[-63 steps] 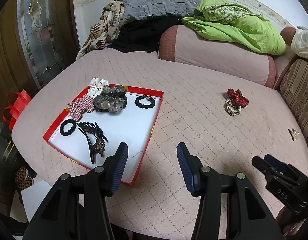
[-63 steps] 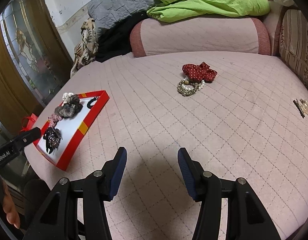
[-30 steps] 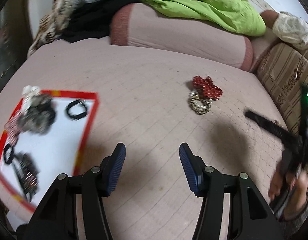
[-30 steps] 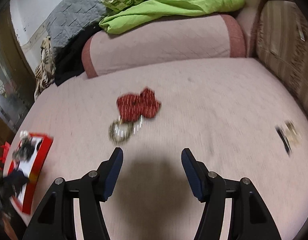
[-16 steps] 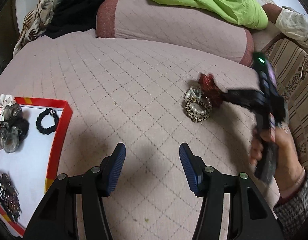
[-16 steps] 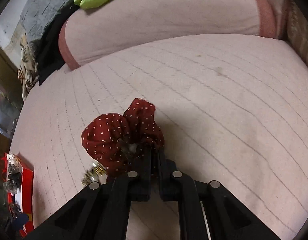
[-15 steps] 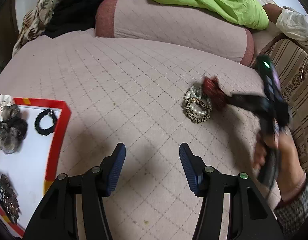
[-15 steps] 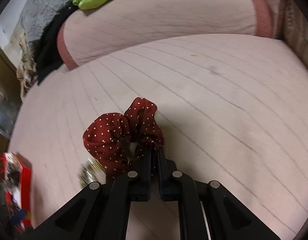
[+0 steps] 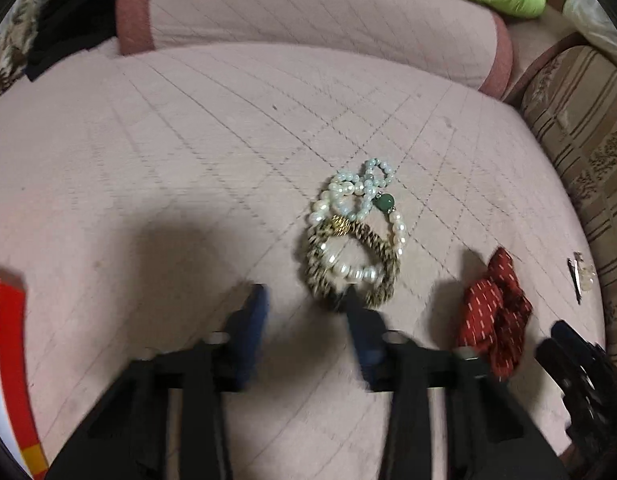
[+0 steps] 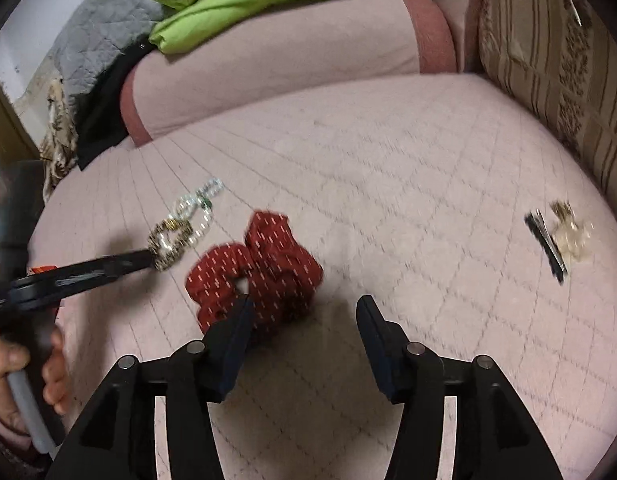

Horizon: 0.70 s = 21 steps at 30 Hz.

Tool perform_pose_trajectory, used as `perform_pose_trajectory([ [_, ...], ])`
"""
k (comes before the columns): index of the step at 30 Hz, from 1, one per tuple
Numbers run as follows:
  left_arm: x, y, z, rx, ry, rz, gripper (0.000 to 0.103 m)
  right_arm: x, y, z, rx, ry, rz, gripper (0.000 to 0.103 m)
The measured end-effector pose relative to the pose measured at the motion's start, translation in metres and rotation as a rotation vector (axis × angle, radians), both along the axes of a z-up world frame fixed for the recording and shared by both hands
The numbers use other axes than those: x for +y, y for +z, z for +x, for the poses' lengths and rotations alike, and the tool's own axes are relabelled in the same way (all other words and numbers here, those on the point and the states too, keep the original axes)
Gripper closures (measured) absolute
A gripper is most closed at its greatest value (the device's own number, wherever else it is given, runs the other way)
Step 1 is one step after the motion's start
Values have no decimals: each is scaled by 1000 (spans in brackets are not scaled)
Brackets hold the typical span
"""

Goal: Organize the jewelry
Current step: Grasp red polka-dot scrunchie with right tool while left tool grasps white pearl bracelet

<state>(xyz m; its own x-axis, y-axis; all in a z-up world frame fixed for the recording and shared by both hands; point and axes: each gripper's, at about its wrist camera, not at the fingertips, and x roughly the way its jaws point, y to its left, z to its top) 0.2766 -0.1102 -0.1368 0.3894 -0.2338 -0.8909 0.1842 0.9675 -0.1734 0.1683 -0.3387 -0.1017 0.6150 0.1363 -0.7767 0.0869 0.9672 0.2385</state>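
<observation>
Left wrist view: left gripper (image 9: 304,308) fingers narrowing at bracelets (image 9: 354,236); right gripper (image 10: 304,312) fingers apart, reopened, red scrunchie (image 10: 256,268) loose, clip (image 10: 548,244) untouched.

Pink quilted bed (image 9: 188,140): bracelets (image 9: 354,236), red scrunchie (image 10: 256,272), hair clip (image 10: 556,240).

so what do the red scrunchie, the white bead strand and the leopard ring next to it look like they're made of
Red scrunchie: soft woven fabric, matte, gathered into folds, with small white dots.
White bead strand: pearl-like beads with a glossy sheen, real or imitation cannot be told; one green stone-like bead on it.
Leopard ring: seemingly fabric-covered, with a brown and tan print and a shiny gold-coloured piece; blur leaves this open.
</observation>
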Motion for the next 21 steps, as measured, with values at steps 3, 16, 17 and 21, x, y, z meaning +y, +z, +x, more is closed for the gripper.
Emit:
perform_pose_trajectory([
  [3,1,-3,8,7,36,-12,96,-1,1,0,-29,19,8,45],
  [16,67,21,-80,-11,-34,82,90,-6,-7,5,-1,10,71,45],
  [17,67,28,-80,-29,-33,60,86,-5,-6,3,-3,10,76,45],
  [21,55,44,-58,-55,-10,-26,72,-5,-1,-1,-27,3,65,45],
])
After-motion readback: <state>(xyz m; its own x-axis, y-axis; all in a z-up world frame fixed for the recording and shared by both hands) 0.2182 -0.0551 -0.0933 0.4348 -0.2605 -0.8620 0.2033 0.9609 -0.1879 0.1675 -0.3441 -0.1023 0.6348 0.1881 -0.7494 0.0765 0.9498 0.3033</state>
